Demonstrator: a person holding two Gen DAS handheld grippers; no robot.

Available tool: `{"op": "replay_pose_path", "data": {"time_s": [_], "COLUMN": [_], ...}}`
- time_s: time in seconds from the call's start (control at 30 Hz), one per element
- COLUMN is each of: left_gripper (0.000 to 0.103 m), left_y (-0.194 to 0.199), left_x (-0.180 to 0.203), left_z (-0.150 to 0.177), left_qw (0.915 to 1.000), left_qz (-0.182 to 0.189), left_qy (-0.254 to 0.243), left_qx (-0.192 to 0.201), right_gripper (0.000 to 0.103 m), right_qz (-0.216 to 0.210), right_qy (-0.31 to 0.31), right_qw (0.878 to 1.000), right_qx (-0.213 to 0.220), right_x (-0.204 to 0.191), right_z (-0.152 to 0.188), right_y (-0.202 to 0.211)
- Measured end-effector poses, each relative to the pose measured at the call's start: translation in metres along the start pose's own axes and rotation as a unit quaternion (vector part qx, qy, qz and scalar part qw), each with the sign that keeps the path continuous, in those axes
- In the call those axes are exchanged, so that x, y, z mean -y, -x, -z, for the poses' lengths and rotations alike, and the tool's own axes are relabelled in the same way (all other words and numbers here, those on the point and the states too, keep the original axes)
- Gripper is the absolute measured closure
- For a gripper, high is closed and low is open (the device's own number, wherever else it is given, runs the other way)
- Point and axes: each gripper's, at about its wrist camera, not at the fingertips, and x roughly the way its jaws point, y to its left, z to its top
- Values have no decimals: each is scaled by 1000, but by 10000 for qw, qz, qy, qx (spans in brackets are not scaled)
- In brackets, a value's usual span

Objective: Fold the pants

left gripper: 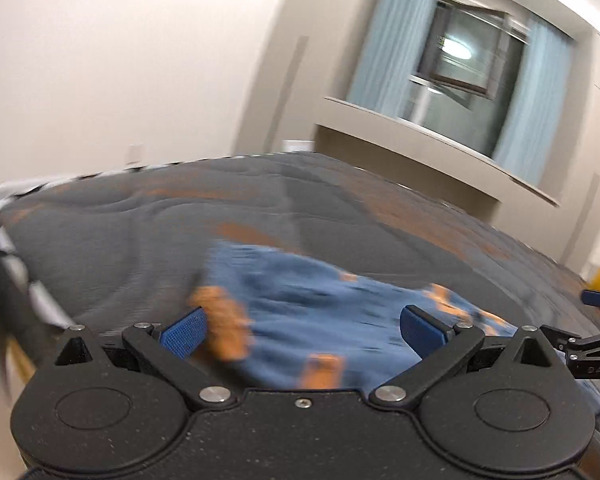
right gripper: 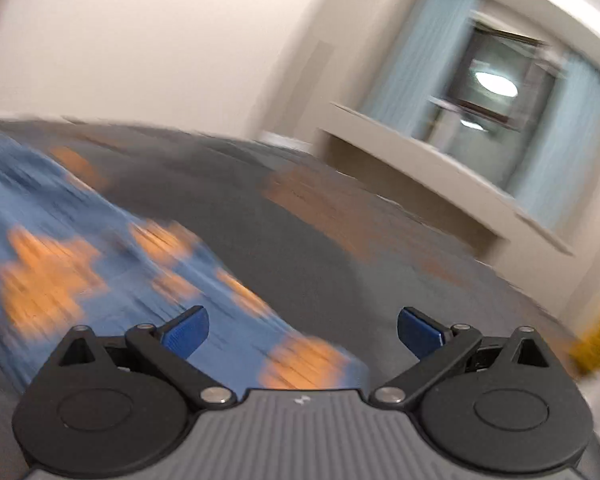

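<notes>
Left gripper [left gripper: 303, 334]: held low over the bed and tilted, looking forward across it toward the far wall; jaws spread wide, blue pads [left gripper: 184, 337] well apart, nothing between them.
Right gripper [right gripper: 303, 332]: same low, tilted pose over the bed; jaws spread wide, holding nothing. Its tip also shows at the right edge of the left wrist view.
Pants [left gripper: 320, 312]: blue fabric with orange patches, lying on the bed cover. In the left wrist view they lie just beyond and beneath the open jaws, stretching from the left pad to past the right one. In the right wrist view they [right gripper: 100, 264] run from the far left to the near middle, under the left finger; the right finger stands over bare cover.
Contact: whether either gripper touches the fabric cannot be told; both views are motion-blurred.
Bed cover [left gripper: 140, 232]: dark grey, quilted, with faint orange marks.
Background: pale wall, window [left gripper: 468, 60] with light blue curtains [left gripper: 396, 32] at far right.
</notes>
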Motion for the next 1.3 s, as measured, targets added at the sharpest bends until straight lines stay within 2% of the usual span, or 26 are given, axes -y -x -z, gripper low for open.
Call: {"op": "replay_pose_path", "data": {"time_s": [0.1, 0.23, 0.37, 0.43, 0.57, 0.67, 0.77, 0.93, 1.13, 1.23, 1.3], "left_gripper": [1, 1, 1, 1, 1, 1, 1, 1, 1, 1, 5], "left_y": [-8, -19, -22, -28, -36, -42, -47, -48, -52, -51, -49], "left_x": [-30, -56, -66, -67, -70, -69, -69, -65, -60, -59, -59], "left_z": [-2, -6, -12, -13, -13, -18, -21, -24, -27, -26, -22], "left_qw": [9988, 9936, 9917, 9902, 9888, 9895, 9899, 9908, 9920, 9916, 9904], "left_qz": [-7, 432, 720, 813, 897, 896, 886, 864, 803, 806, 842], "left_qy": [485, 1034, 1060, 1118, 1155, 1061, 990, 821, 594, 664, 821], "left_qx": [-74, -142, -121, -184, -301, -404, -489, -639, -774, -766, -723], "right_gripper": [0, 0, 0, 0, 0, 0, 0, 0, 0, 0, 0], "right_qz": [-967, -1836, -2272, -2347, -2172, -2098, -1812, -987, 286, 453, 507], "right_qy": [180, 288, 484, 602, 856, 793, 788, 568, 35, -205, -217], "right_qw": [9951, 9826, 9726, 9701, 9717, 9742, 9803, 9932, 9995, 9986, 9977], "right_qx": [64, -12, -62, -108, -352, -243, 5, 248, 111, -165, -397], "right_x": [-33, -72, -108, -122, -145, -141, -128, -94, -65, -65, -71], "right_z": [-35, -70, -101, -109, -111, -111, -108, -89, -47, -28, -16], "right_y": [-27, -66, -101, -117, -139, -131, -105, -51, -8, -6, -10]}}
